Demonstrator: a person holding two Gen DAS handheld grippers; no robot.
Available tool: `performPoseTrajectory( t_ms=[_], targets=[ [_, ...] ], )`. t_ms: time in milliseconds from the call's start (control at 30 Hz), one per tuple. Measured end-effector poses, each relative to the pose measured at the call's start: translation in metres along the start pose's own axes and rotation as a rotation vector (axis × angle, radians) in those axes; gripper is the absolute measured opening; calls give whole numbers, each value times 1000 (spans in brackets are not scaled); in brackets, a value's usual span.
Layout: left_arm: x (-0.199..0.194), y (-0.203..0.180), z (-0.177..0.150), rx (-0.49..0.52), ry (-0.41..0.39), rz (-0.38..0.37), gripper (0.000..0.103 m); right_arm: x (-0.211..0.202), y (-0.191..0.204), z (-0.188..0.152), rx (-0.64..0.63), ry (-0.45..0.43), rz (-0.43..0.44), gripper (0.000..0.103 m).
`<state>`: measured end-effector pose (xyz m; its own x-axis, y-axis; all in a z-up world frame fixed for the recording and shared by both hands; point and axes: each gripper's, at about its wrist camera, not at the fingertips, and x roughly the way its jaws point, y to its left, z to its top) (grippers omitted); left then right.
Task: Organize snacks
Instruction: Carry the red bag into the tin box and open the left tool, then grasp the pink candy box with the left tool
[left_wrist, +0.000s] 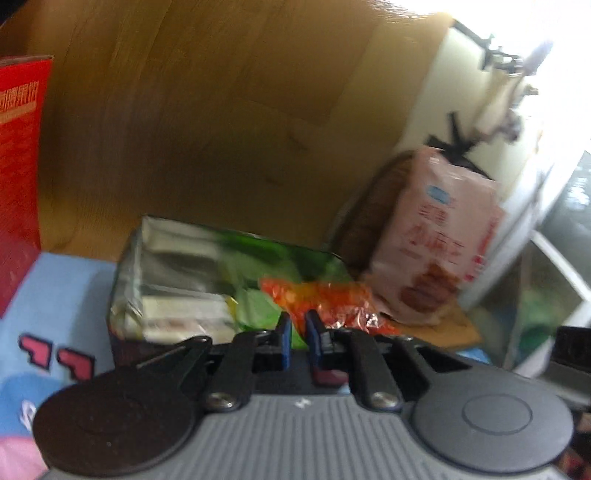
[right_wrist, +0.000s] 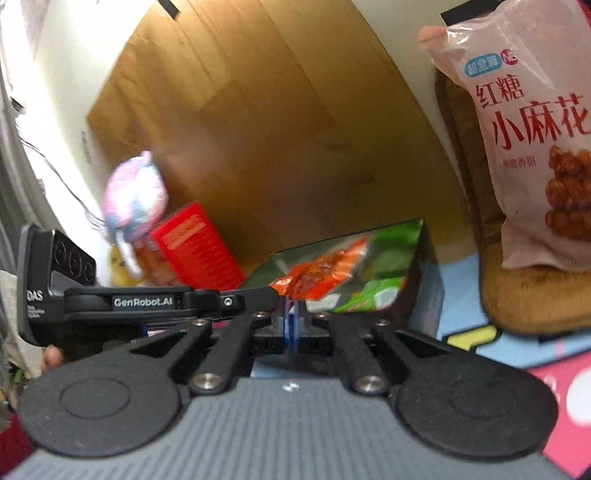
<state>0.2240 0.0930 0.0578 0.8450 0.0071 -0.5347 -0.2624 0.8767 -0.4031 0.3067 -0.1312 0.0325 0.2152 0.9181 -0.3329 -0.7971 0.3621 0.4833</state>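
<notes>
1. We see the orange snack packet pinched at its corner by the left hand-held gripper, held over the open box of green packets.
2. Our right hand-held gripper has its jaws together, empty.
3. We should lower the packet fully inside before releasing.
4. The pink bag stands beside.

Daylight blows out white up to the right beyond the left gripper's jaws, the cardboard box ahead smears soft with motion blur, edges bow fisheye-style, while right of the other jaws the pink snack bag reads sharp and the plush toy off left blurs.
</notes>
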Motion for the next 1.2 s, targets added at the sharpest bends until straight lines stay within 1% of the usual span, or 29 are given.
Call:
performPoseTrajectory(
  t_ms=[33, 67, 100, 133, 167, 233, 300, 333, 367, 433, 500, 567, 633, 700, 733, 767, 800, 900, 1067, 1133, 1200],
  targets=[
    [3, 0, 2, 6, -11, 29, 17, 4, 1, 0, -25, -6, -24, 13],
    [4, 1, 3, 13, -29, 65, 18, 9, 6, 2, -50, -21, -49, 29],
    [3, 3, 4, 14, -43, 83, 18, 8, 9, 1, -74, -52, -78, 40],
    [-1, 7, 4, 8, -59, 86, 18, 5, 10, 0, -84, -86, -100, 54],
    [-6, 12, 4, -2, -70, 82, 20, -1, 9, -1, -87, -116, -108, 54],
    [-21, 22, -2, -21, -92, 87, 22, -14, 12, -6, -84, -145, -83, 54],
    [-36, 33, -8, -42, -117, 109, 29, -22, 17, -16, -94, -128, -47, 54],
    [-44, 41, -14, -58, -127, 120, 34, -23, 20, -21, -106, -99, -24, 54],
    [-49, 47, -18, -68, -135, 126, 37, -21, 24, -26, -119, -62, -2, 54],
    [-53, 61, -29, -91, -111, 158, 38, -11, 32, -39, -156, 44, 23, 55],
    [-51, 74, -38, -135, -65, 182, 38, 3, 41, -45, -197, 133, 9, 55],
    [-45, 81, -46, -166, -30, 180, 37, 19, 49, -53, -234, 216, -7, 55],
    [-36, 81, -50, -154, -5, 184, 36, 35, 55, -57, -263, 279, -27, 54],
    [-26, 77, -52, -132, 22, 189, 30, 46, 60, -62, -301, 308, -59, 52],
    [-25, 75, -54, -122, 25, 204, 29, 49, 62, -64, -327, 313, -77, 44],
    [-26, 72, -57, -104, 20, 216, 29, 48, 63, -66, -357, 306, -101, 33],
    [-27, 69, -59, -93, 28, 215, 30, 46, 65, -68, -381, 301, -118, 31],
    [-37, 59, -68, -71, 62, 183, 30, 26, 60, -71, -374, 295, -104, 31],
    [-57, 30, -95, -31, 107, 135, 31, -19, 70, -95, -497, 265, -116, 31],
    [-66, 15, -109, -7, 119, 112, 31, -36, 67, -106, -477, 269, -125, 32],
    [-74, -2, -123, 24, 124, 95, 32, -55, 62, -114, -458, 243, -140, 33]
  ],
)
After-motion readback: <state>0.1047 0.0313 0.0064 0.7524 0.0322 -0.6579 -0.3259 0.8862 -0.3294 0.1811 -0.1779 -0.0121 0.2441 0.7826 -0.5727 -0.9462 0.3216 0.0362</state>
